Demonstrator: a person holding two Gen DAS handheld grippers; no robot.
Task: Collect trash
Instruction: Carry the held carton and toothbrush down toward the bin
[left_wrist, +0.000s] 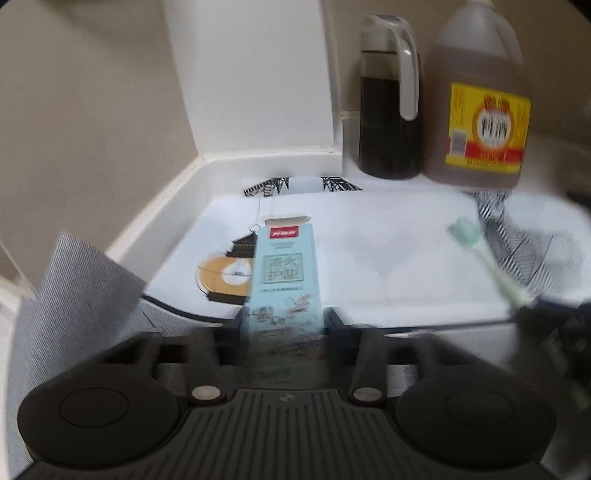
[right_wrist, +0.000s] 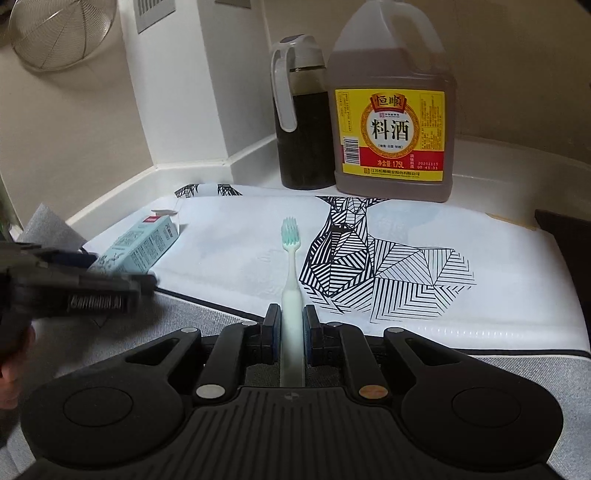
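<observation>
A pale blue toothpaste box (left_wrist: 284, 266) sticks forward from between the jaws of my left gripper (left_wrist: 286, 317), which is shut on its near end. The right wrist view shows the same box (right_wrist: 144, 240) tilted above the mat's left edge, with the left gripper (right_wrist: 147, 282) reaching in from the left. My right gripper (right_wrist: 291, 317) is shut on the handle of a mint-green toothbrush (right_wrist: 291, 258), bristles pointing away. In the left wrist view that toothbrush (left_wrist: 491, 258) slants in from the right, blurred.
A white mat with a black line-drawn deer (right_wrist: 406, 240) covers the counter. A cooking wine jug (right_wrist: 391, 122) and a dark sauce bottle (right_wrist: 299, 129) stand at the back corner. Grey cloth (right_wrist: 48, 221) lies left; a wire strainer (right_wrist: 59, 33) hangs on the wall.
</observation>
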